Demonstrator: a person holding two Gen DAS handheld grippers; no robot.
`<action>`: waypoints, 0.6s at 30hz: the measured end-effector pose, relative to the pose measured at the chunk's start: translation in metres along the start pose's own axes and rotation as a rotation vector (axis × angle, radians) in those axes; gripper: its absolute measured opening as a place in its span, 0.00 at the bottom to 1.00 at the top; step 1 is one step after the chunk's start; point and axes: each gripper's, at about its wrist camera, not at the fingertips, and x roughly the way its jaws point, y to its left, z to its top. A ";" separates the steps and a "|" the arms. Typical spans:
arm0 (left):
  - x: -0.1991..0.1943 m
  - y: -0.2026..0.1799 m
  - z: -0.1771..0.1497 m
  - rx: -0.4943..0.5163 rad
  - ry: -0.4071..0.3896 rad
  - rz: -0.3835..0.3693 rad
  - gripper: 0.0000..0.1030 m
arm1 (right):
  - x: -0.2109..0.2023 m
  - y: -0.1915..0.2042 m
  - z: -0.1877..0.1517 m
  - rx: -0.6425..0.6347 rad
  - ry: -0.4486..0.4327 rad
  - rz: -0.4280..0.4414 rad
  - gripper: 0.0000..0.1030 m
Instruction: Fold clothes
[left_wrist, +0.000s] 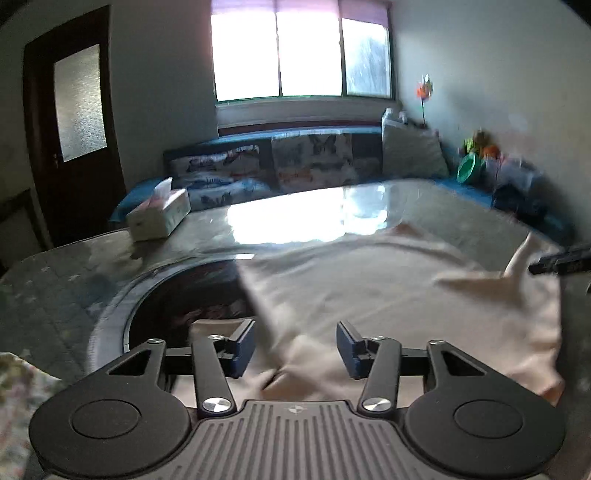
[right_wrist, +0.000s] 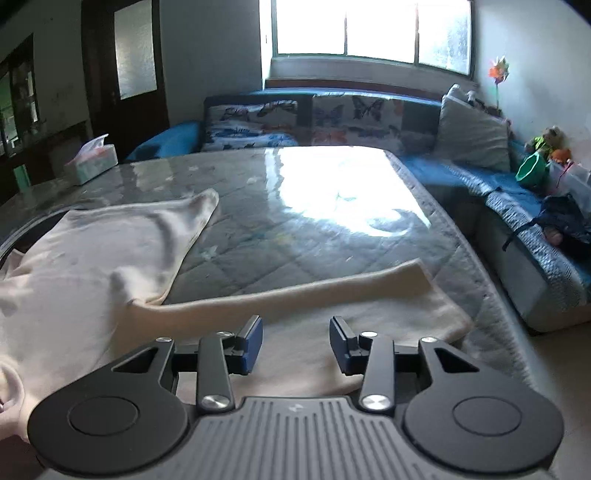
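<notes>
A cream long-sleeved garment (left_wrist: 369, 288) lies spread on the glass-topped table (left_wrist: 74, 280). In the left wrist view my left gripper (left_wrist: 295, 326) hovers over the garment's near left edge. Its blue pads stand apart with blurred cloth below and between them, not pinched. In the right wrist view the garment's body (right_wrist: 81, 258) lies at the left, and one sleeve (right_wrist: 332, 291) stretches right across the table (right_wrist: 295, 221). My right gripper (right_wrist: 294, 323) is open just above that sleeve, nothing clamped. A dark tip at the right edge of the left wrist view looks like the other gripper (left_wrist: 561, 258).
A tissue box (left_wrist: 159, 216) (right_wrist: 92, 160) stands at the table's far left. A dark round inset (left_wrist: 184, 295) sits in the table left of the garment. A blue sofa (right_wrist: 517, 221) with cushions, a green bowl (right_wrist: 532, 168) and toys runs behind and to the right.
</notes>
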 end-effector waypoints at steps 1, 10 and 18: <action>0.002 0.003 -0.001 0.011 0.012 0.005 0.37 | 0.002 0.001 -0.001 0.001 0.005 -0.001 0.42; 0.018 0.021 -0.015 0.059 0.110 -0.035 0.24 | 0.005 0.008 -0.002 -0.003 0.013 -0.011 0.46; 0.013 0.033 -0.024 -0.038 0.065 0.059 0.03 | 0.004 0.009 -0.003 0.000 0.010 -0.014 0.47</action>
